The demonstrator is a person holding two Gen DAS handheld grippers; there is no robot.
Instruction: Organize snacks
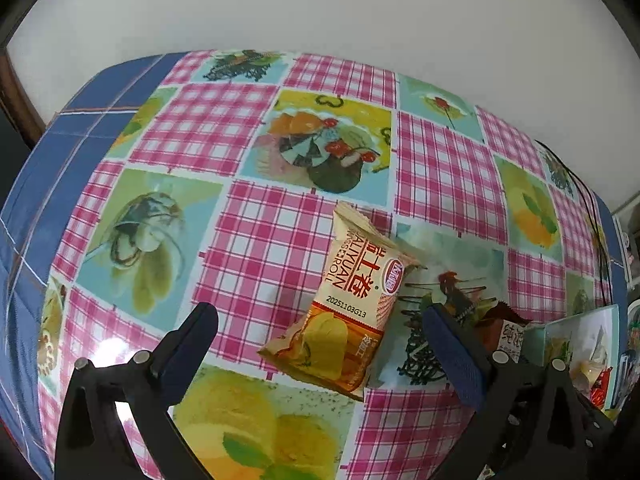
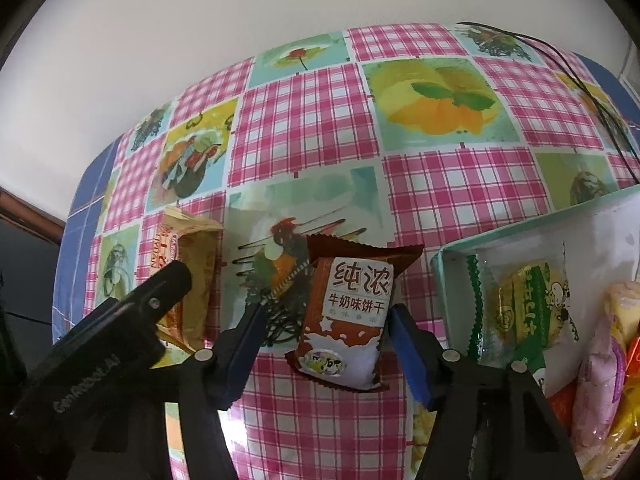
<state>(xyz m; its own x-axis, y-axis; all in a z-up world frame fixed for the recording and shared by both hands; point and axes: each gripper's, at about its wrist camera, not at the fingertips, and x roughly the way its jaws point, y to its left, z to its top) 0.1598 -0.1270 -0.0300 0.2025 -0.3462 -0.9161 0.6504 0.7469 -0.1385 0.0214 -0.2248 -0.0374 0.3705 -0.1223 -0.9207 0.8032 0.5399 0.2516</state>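
both tongs over snack packets on the table (image 1: 256, 240)
left tongs (image 1: 320, 344) open around beige roll packet (image 1: 352, 300); right tongs (image 2: 326, 340) open beside brown biscuit packet (image 2: 348, 320), right pad about touching, near tray (image 2: 444, 264). looks light, crinkly, crushable; pinch the sides gently.

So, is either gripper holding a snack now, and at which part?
The left gripper is open and holds nothing. The right gripper straddles the brown biscuit packet at its lower sides, but whether it grips cannot be told.
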